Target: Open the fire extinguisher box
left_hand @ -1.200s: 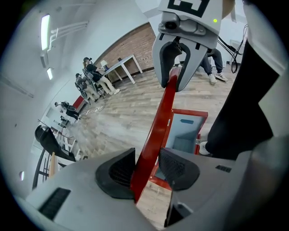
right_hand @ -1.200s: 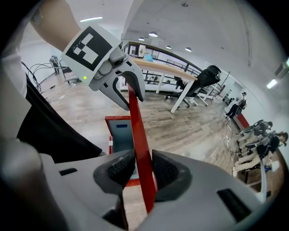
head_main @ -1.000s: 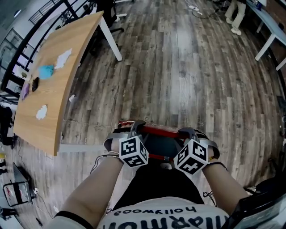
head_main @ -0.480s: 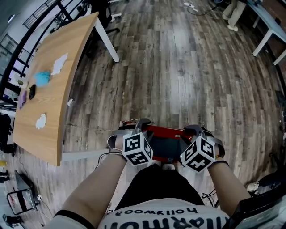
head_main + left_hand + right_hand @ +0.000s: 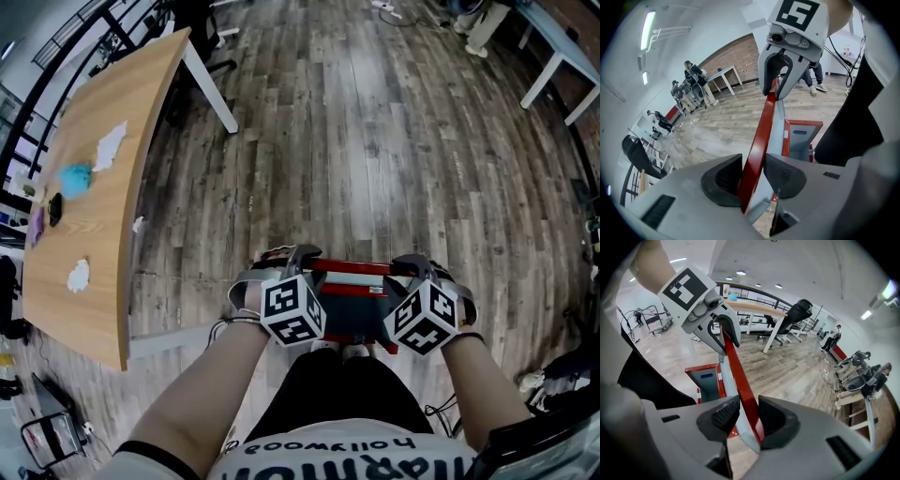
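Nearest the camera, at the bottom of the head view, the person's bare forearms (image 5: pixel 202 403) reach down to the two tools. The left tongs (image 5: pixel 298 256) are clamped on the front edge of the red-framed lid with a pale grey panel (image 5: pixel 352 269). Their pads have just been closing, and the red rail lies between them. The right tongs (image 5: pixel 413 263) grip the same rail near its other end, pads pressed on either side. Each gripper view shows the other tool at the far end of that rail.

Under the raised lid, in the lower centre of the frame by the person's feet, the red fire extinguisher box (image 5: pixel 364 338) lies on the grey-brown plank floor (image 5: pixel 375 141). Its grey inside is already showing.

The lid looks like stiff sheet metal that swings on a hinge and is probably light enough for two pinches. Its painted rail is smooth, so it could slide between the pads. The panel may be fragile, so the red frame near its two corners seems the safest hold.

Farther off, at the upper left, stands a long pale wooden surface (image 5: pixel 103 216).
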`<state>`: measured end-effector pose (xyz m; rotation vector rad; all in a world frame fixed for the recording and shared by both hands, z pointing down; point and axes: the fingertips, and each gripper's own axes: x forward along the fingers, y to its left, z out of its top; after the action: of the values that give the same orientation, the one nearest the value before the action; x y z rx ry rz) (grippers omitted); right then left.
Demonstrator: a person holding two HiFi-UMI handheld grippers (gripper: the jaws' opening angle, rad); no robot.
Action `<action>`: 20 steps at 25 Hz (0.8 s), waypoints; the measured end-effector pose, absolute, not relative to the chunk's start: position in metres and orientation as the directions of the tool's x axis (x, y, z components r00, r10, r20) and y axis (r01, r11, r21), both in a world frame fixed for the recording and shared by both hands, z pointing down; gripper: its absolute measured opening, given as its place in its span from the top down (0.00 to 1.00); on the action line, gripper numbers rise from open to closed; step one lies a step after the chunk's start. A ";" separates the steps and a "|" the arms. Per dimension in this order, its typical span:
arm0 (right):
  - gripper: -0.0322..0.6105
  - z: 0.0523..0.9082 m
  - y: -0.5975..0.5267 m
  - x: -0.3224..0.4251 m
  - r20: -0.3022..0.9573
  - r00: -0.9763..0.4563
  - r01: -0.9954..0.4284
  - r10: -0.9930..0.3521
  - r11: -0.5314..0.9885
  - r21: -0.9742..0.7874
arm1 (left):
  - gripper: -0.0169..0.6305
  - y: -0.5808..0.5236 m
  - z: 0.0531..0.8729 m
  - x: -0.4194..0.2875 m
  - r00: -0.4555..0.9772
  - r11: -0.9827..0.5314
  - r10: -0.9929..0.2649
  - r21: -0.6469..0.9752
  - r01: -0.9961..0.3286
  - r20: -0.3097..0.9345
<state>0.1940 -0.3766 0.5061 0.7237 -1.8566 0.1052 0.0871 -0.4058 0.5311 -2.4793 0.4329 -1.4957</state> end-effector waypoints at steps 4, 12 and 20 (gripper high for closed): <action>0.76 0.507 -0.388 0.196 0.869 -0.214 -0.547 -0.447 0.791 0.273 | 0.76 -0.417 0.532 0.089 0.451 -0.934 -0.354 -0.333 -0.127 0.819; 0.76 0.513 -0.407 0.198 0.850 -0.198 -0.573 -0.488 0.761 0.304 | 0.78 -0.435 0.539 0.090 0.461 -0.942 -0.329 -0.322 -0.096 0.824; 0.76 0.514 -0.416 0.200 0.837 -0.193 -0.617 -0.512 0.727 0.303 | 0.80 -0.443 0.543 0.091 0.463 -0.948 -0.309 -0.309 -0.079 0.831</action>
<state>0.1999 -0.4157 0.5139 0.8782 -1.8483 0.1205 0.0915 -0.4434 0.5425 -2.4849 0.3356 -1.4820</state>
